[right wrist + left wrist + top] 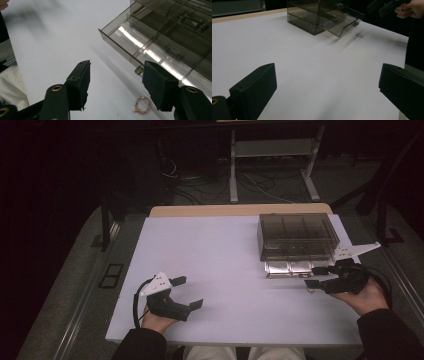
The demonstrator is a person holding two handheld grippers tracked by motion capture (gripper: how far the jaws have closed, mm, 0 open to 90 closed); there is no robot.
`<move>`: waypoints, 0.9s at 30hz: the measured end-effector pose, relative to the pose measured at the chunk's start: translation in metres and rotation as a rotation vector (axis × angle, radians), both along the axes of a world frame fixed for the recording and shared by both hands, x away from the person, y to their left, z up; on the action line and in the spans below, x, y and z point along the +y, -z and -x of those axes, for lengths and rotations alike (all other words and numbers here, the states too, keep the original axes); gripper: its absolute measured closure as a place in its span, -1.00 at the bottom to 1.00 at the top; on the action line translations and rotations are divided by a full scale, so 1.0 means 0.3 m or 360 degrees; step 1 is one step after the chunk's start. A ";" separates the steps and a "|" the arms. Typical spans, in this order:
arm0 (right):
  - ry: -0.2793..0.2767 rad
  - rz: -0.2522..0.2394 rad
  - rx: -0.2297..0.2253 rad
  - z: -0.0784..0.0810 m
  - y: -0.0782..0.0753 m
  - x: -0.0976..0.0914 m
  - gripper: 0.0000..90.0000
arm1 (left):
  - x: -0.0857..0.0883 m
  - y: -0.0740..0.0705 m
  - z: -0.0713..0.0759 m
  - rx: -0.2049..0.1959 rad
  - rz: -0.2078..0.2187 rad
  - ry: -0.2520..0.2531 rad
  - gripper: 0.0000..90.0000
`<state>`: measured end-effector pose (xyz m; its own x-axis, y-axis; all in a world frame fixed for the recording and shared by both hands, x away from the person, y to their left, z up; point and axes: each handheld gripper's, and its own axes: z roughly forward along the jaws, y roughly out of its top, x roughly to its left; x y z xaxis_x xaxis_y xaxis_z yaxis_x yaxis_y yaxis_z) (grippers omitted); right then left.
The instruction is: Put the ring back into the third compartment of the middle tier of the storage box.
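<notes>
Nearest the person's edge of the white table (pixel 225 270), the left gripper (pixel 186 292) rests low over bare tabletop, jaws spread wide and holding nothing; in the left gripper view its two black pads stand far apart with blank table between them. Farther across, on the right side, the right gripper (pixel 115 82) hovers just in front of the pulled-out drawer (pixel 140 42) of a smoked-plastic organizer box (pixel 296 236), its jaws also apart and empty. A small beaded ring (pixel 143 105), pink with gold beads, lies flat on the table just beside the right-hand pad and just short of the drawer front, near the drawer's small knob (pixel 138 70). The same ring shows as a faint loop (pixel 360 36) in the left gripper view. Behind the drawer, the box body shows divided compartments through its tinted lid.

Risks, as judged from this position: the ring is thin and lies flat, so pads closing from above may skid it along the smooth surface or flick it off the nearby table edge; a jaw could also catch the drawer front and push the drawer shut or shift the light box.

No brand, label or legible writing can be made out on box, grippers or table.
</notes>
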<state>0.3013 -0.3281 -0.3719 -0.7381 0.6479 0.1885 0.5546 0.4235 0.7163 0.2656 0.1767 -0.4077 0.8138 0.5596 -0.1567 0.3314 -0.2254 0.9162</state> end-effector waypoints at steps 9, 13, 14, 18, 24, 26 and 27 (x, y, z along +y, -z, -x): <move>0.0014 0.0019 0.0021 0.012 0.045 -0.006 -0.18 | 0.000 0.000 0.000 0.0000 -0.0001 0.0000 -0.99; 0.0013 0.0024 0.0023 0.015 0.061 -0.007 -0.18 | -0.001 0.000 0.000 0.0000 -0.0004 -0.0001 -0.98; 0.0016 0.0026 0.0024 0.016 0.065 -0.006 -0.18 | -0.001 0.000 0.000 0.0002 -0.0005 0.0000 -0.99; 0.0016 0.0034 0.0033 0.018 0.078 -0.006 -0.18 | -0.001 -0.001 0.001 0.0001 -0.0003 -0.0001 -0.99; 0.0023 0.0042 0.0043 0.021 0.100 -0.009 -0.18 | 0.000 -0.001 0.000 0.0000 -0.0002 0.0000 -0.98; 0.0030 0.0046 0.0051 0.020 0.109 -0.012 -0.18 | -0.001 -0.001 0.001 0.0002 -0.0003 -0.0001 -0.99; 0.0029 0.0048 0.0054 0.019 0.114 -0.013 -0.18 | -0.001 -0.001 0.002 0.0002 -0.0002 -0.0001 -0.98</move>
